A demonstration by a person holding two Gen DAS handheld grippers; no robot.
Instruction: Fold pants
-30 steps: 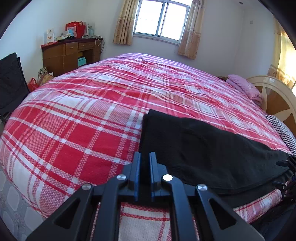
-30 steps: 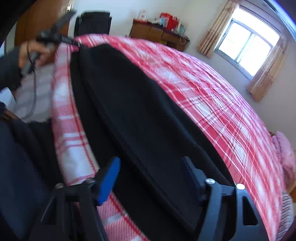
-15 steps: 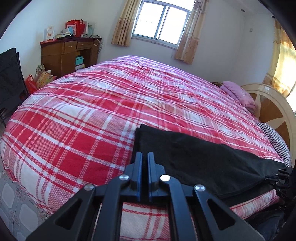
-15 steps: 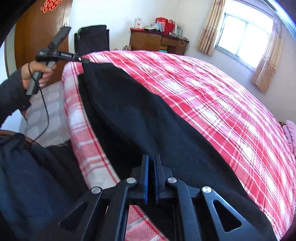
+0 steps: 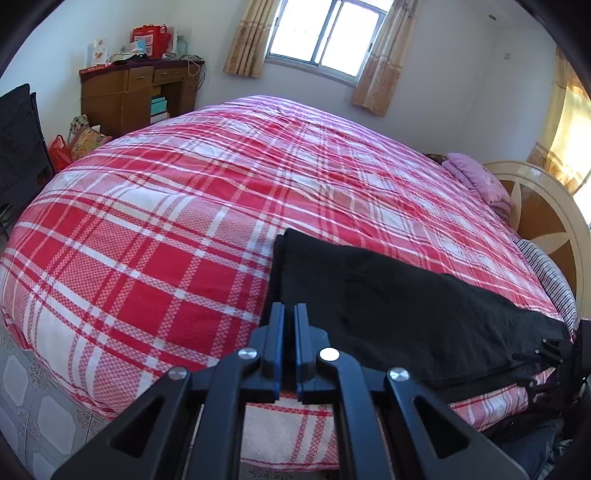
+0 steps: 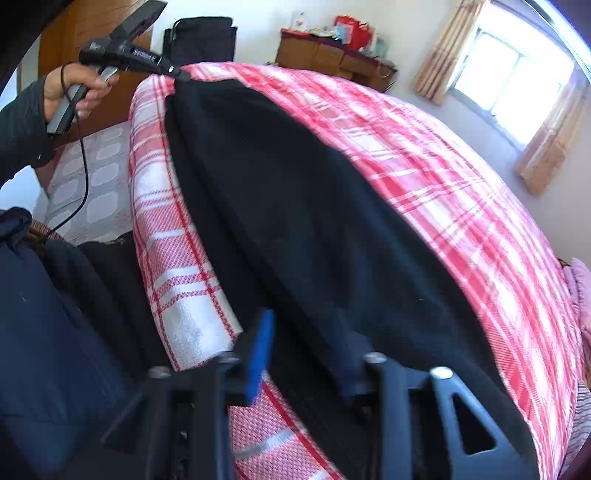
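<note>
Here, black pants point(image 5: 399, 314) lie flat and lengthwise along the near edge of a bed under a red-and-white plaid bedspread point(image 5: 177, 229), one end close to the foot corner. The left gripper point(image 5: 287, 314) is clenched at that end of the pants; whether cloth is pinched between its blue pads cannot be told. The right gripper point(image 6: 306, 350) is opening over the other end, the fabric lying between its parted jaws, unpinched. Beyond the bed stand a wooden desk point(image 5: 136, 92), a curtained window point(image 5: 325, 33) and a pink pillow point(image 5: 476, 181) by the headboard point(image 5: 546, 221).
</note>
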